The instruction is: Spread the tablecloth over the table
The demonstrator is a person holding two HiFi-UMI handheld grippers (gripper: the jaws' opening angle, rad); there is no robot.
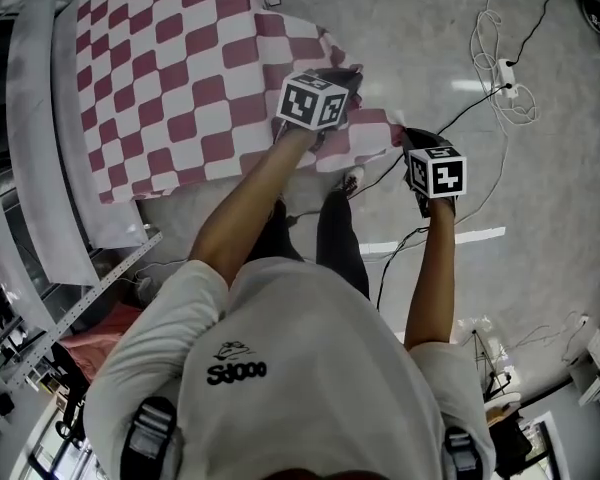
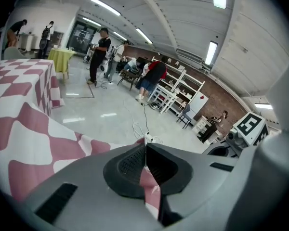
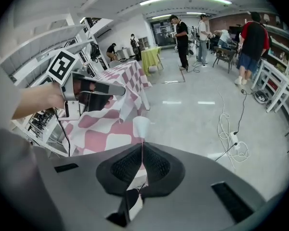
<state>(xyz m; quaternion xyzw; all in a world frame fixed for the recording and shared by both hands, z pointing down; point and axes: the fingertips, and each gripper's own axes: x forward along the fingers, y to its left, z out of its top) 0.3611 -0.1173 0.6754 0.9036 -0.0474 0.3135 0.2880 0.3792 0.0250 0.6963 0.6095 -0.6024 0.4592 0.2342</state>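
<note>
A red-and-white checked tablecloth (image 1: 170, 78) lies over the table at the upper left, and its near edge hangs towards me. My left gripper (image 1: 348, 76) is shut on that edge, with cloth pinched between the pads (image 2: 145, 150). My right gripper (image 1: 406, 138) is shut on the cloth's corner further right; a thin fold runs up between its pads (image 3: 142, 153). The cloth (image 3: 106, 124) stretches from there to the left gripper (image 3: 94, 91), seen at the left of the right gripper view. The cloth (image 2: 29, 138) spreads left in the left gripper view.
A power strip with white cables (image 1: 505, 73) lies on the grey floor to the right. White racks (image 1: 30, 168) stand left of the table. Several people (image 3: 183, 32) stand far off near a yellow-covered table (image 3: 151, 57) and shelves (image 2: 176, 93).
</note>
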